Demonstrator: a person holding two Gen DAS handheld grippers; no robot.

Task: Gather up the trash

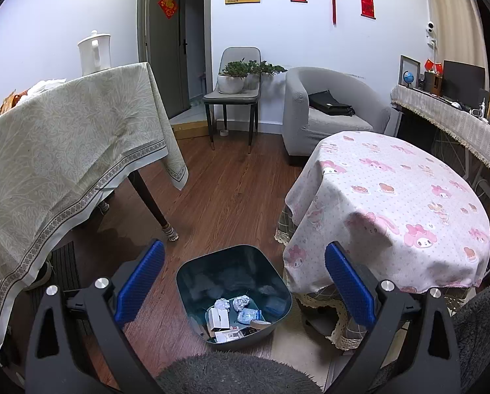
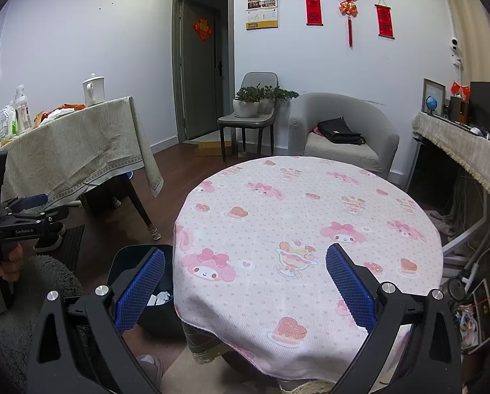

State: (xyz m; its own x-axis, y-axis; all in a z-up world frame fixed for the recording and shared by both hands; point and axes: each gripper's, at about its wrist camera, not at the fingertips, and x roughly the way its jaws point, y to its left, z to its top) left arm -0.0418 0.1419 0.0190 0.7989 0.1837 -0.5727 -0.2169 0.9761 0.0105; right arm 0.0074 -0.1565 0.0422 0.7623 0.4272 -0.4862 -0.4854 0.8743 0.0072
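Blue ribbed pads line both grippers, and each pair of jaws stands wide with nothing between them. The left gripper point(image 1: 244, 284) hovers above the dark teal waste bin point(image 1: 192, 282) on the wood floor, just beside the round table in its pink cartoon tablecloth point(image 2: 310, 216). Crumpled paper balls point(image 1: 232, 303), a small white carton point(image 1: 219, 318) and a plastic wrapper point(image 1: 250, 316) already lie at the bin's bottom. The right gripper point(image 2: 244, 287) faces the tablecloth, which looks bare, so collecting seems nearly done. To finish well, I would sweep both cameras over the table edge and floor for strays, then drop any find squarely over the bin's mouth.
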